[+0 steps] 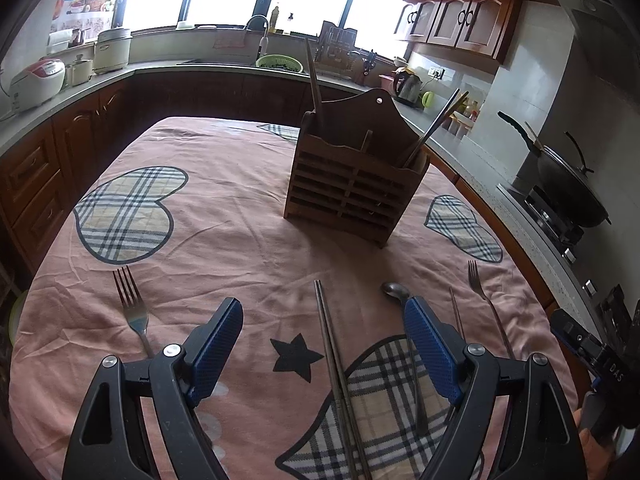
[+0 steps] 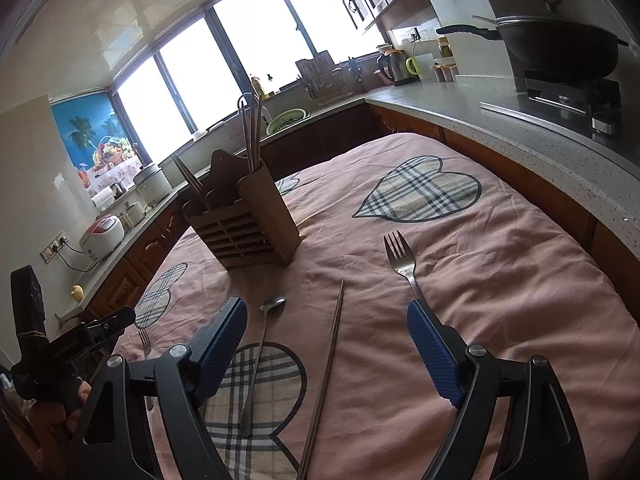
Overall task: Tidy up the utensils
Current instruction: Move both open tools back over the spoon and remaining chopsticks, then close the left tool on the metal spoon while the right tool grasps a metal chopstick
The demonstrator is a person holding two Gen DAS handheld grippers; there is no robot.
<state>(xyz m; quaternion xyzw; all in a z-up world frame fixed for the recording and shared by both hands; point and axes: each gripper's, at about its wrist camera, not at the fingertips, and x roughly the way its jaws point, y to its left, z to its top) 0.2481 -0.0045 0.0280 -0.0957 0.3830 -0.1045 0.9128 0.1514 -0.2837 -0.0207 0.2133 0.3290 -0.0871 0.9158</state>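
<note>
1. my left gripper point(image 1: 323, 330) has its jaws spread wide with nothing pinched. a pair of chopsticks point(image 1: 334, 360) lies on the cloth right in the gap between the fingers, closer to the right-hand finger, not touching either pad as far as i can see.
2. a spoon point(image 1: 394, 291) pokes its bowl out just past the tip of that right-hand finger, the handle hidden behind it. one fork point(image 1: 134, 308) lies outside the left finger, another fork point(image 1: 482, 292) well off to the right.
3. my right gripper point(image 2: 327, 322) is spread wide too, holding nothing. between its fingers lie the spoon point(image 2: 262, 344), near the left finger, and a single brown chopstick point(image 2: 330, 360) roughly in the middle. a fork point(image 2: 402, 264) lies tines away from me, its handle running in behind the right fingertip; can't tell if it touches.
4. materials: forks and spoon are shiny metal, the chopsticks thin and dark. the finger pads point(image 1: 218, 356) are blue with a fine grid texture on black frames. the tablecloth point(image 1: 224, 240) is pink, wrinkled, with plaid hearts and a black star.
5. the wooden utensil holder point(image 1: 352, 184) stands upright further up the table, slatted front, tall back with a hole, split into compartments. a few chopsticks stick out of the left side and a few more lean out of the right one.
</note>
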